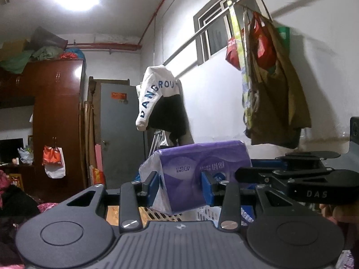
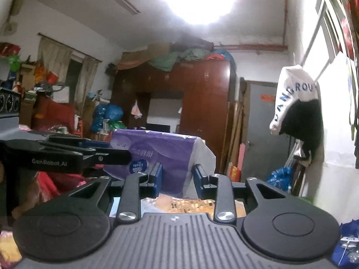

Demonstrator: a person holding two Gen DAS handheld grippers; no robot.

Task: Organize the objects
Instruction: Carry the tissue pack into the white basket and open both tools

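Note:
A purple and white tissue pack (image 1: 197, 174) is held in the air by both grippers. My left gripper (image 1: 180, 188) is shut on its left end, blue pads pressing its sides. My right gripper (image 2: 177, 179) is shut on the other end of the same pack (image 2: 161, 154). The right gripper's black body shows at the right of the left wrist view (image 1: 298, 179); the left gripper's body shows at the left of the right wrist view (image 2: 56, 157). Both cameras look up and across the room.
A white lattice basket (image 1: 208, 215) lies below the pack. A white and black garment (image 1: 159, 98) and several bags (image 1: 269, 78) hang from a wall rail. A brown wardrobe (image 2: 202, 103) and a grey door (image 1: 119, 134) stand at the back. Clutter fills the left side (image 2: 56, 112).

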